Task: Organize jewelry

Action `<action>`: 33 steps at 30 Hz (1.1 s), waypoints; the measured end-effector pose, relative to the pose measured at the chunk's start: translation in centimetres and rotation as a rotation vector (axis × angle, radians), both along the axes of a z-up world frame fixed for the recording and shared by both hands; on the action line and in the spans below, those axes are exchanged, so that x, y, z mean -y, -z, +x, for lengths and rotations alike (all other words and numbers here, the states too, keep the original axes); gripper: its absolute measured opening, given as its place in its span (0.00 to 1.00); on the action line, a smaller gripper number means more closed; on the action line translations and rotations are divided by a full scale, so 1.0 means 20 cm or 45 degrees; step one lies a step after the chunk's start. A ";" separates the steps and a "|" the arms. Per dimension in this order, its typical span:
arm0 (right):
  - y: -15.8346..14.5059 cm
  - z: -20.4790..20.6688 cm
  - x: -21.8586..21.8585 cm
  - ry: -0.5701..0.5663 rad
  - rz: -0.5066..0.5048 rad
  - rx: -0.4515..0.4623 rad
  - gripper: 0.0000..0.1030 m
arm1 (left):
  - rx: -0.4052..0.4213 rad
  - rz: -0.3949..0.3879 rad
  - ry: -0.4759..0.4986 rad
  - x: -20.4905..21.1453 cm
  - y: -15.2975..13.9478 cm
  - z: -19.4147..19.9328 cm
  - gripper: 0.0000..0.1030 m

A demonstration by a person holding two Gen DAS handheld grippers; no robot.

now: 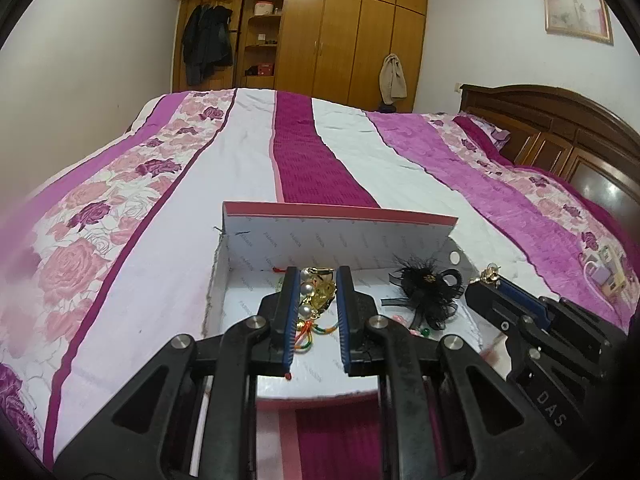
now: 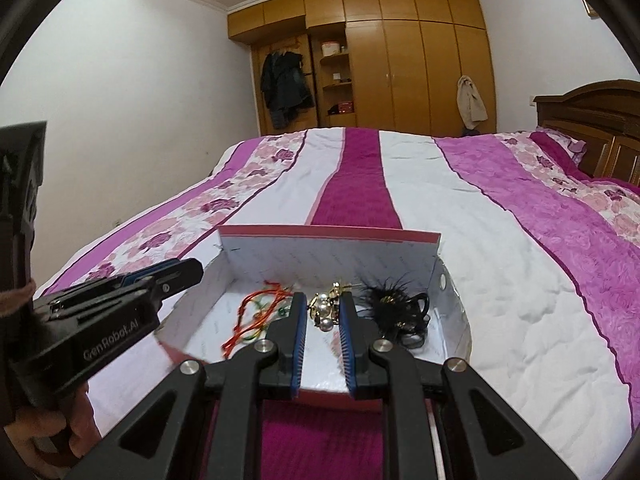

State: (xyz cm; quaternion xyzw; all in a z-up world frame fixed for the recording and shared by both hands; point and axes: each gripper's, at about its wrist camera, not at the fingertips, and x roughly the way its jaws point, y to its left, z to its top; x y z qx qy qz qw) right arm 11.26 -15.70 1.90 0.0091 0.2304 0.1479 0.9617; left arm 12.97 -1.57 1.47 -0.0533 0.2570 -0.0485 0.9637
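A white cardboard box (image 1: pixel 340 236) with a pink rim lies open on the bed, also in the right wrist view (image 2: pixel 328 256). In it lie a gold and pearl piece (image 1: pixel 316 292), an orange and green cord bracelet (image 2: pixel 256 316) and a black feathered hair clip (image 1: pixel 428 292). My left gripper (image 1: pixel 318 316) hangs open over the box with the pearl piece between its fingers, not clamped. My right gripper (image 2: pixel 323 328) stands slightly apart over the box; in the left wrist view its tip (image 1: pixel 490 280) carries a small gold earring (image 1: pixel 491 274).
The box sits on a bed with a striped pink, white and magenta floral quilt (image 1: pixel 248 152). A dark wooden headboard (image 1: pixel 560 140) stands at the right. A wooden wardrobe (image 2: pixel 400 60) fills the far wall.
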 end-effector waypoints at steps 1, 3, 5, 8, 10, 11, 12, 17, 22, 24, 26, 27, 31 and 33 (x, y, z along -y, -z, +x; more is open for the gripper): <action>0.01 0.02 0.00 0.006 -0.001 -0.002 0.17 | 0.003 0.003 -0.002 0.01 0.01 0.01 0.09; 0.03 0.05 0.01 0.025 -0.008 -0.005 0.17 | 0.019 0.012 -0.019 0.01 0.04 0.04 0.09; 0.06 0.10 0.02 0.045 -0.013 -0.010 0.17 | 0.025 0.017 -0.027 0.02 0.05 0.06 0.09; 0.09 0.15 0.03 0.067 -0.021 -0.020 0.17 | 0.013 0.030 -0.036 0.02 0.09 0.11 0.09; 0.10 0.19 0.04 0.082 -0.029 -0.029 0.17 | -0.001 0.029 -0.041 0.02 0.11 0.13 0.09; 0.11 0.20 0.04 0.087 -0.032 -0.032 0.17 | -0.007 0.030 -0.045 0.02 0.12 0.14 0.09; 0.12 0.22 0.05 0.094 -0.035 -0.036 0.17 | -0.013 0.030 -0.050 0.02 0.13 0.15 0.09; 0.17 0.27 0.05 0.107 -0.048 -0.068 0.18 | -0.029 0.033 -0.076 0.01 0.15 0.19 0.10; 0.20 0.31 0.06 0.116 -0.050 -0.111 0.19 | -0.051 0.039 -0.079 0.01 0.17 0.21 0.25; 0.21 0.30 0.06 0.113 -0.051 -0.116 0.25 | -0.053 0.042 -0.076 0.02 0.17 0.21 0.28; 0.20 0.29 0.06 0.107 -0.046 -0.116 0.30 | -0.055 0.042 -0.072 0.02 0.16 0.21 0.31; 0.19 0.29 0.06 0.106 -0.045 -0.116 0.31 | -0.056 0.039 -0.069 0.01 0.16 0.20 0.31; 0.16 0.25 0.05 0.091 -0.026 -0.112 0.37 | -0.057 0.024 -0.063 0.01 0.13 0.16 0.32; 0.15 0.22 0.05 0.088 -0.023 -0.107 0.37 | -0.056 0.019 -0.062 0.00 0.11 0.13 0.32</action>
